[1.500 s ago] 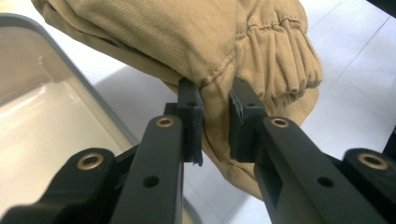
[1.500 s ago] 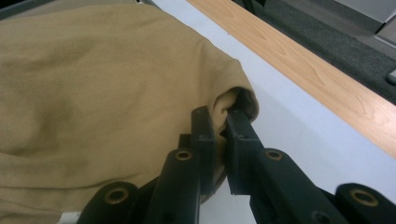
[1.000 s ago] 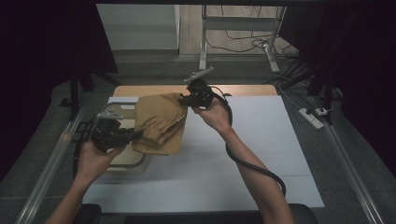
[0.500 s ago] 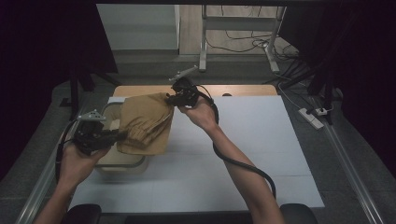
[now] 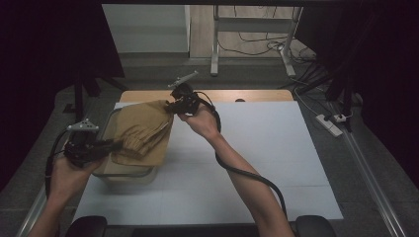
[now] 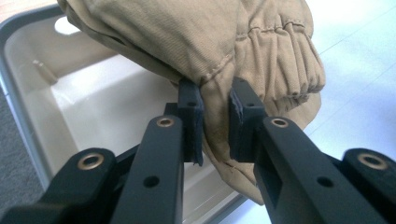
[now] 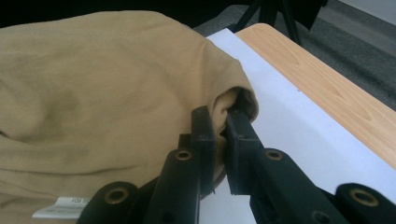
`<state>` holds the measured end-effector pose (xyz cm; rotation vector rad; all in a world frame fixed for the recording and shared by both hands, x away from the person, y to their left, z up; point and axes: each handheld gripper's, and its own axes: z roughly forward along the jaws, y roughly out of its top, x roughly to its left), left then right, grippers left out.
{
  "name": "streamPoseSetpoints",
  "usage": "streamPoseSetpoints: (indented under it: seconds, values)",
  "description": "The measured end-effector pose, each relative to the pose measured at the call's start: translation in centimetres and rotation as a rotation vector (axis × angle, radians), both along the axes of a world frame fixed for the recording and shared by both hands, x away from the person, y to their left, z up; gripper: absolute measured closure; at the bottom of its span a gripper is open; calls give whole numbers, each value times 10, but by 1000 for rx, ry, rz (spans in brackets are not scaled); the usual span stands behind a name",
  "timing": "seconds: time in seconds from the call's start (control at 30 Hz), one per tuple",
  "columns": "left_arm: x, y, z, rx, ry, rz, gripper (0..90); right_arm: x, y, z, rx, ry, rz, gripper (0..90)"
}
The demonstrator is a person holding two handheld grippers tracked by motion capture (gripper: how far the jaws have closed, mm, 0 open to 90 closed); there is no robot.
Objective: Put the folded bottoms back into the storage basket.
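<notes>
My left gripper (image 5: 111,146) has its jaws pinched on the gathered edge of the tan cloth (image 5: 141,131), holding it over the clear bin (image 5: 126,173) at the table's (image 5: 276,148) left side. My right gripper (image 5: 170,106) has its jaws clamped on the cloth's far corner, stretching it above the white sheet (image 5: 257,128), by the bare wood strip (image 7: 327,88).

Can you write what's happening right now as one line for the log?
left tongs: shut on cloth | right tongs: shut on cloth | cloth: held up between both, over bin | bin: on table, left side
</notes>
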<state>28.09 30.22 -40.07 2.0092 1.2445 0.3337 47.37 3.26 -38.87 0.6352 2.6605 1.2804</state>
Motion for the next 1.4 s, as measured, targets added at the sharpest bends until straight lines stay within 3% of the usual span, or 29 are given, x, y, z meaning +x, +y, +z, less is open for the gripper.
streamPoseSetpoints:
  seconds: [0.77,1.4]
  values:
    - [-7,33,-24,45,39,88,769,0,46,-31,-3,16,29,836]
    - [-6,44,-58,57,68,113,768,3,63,-64,-36,37,35,833]
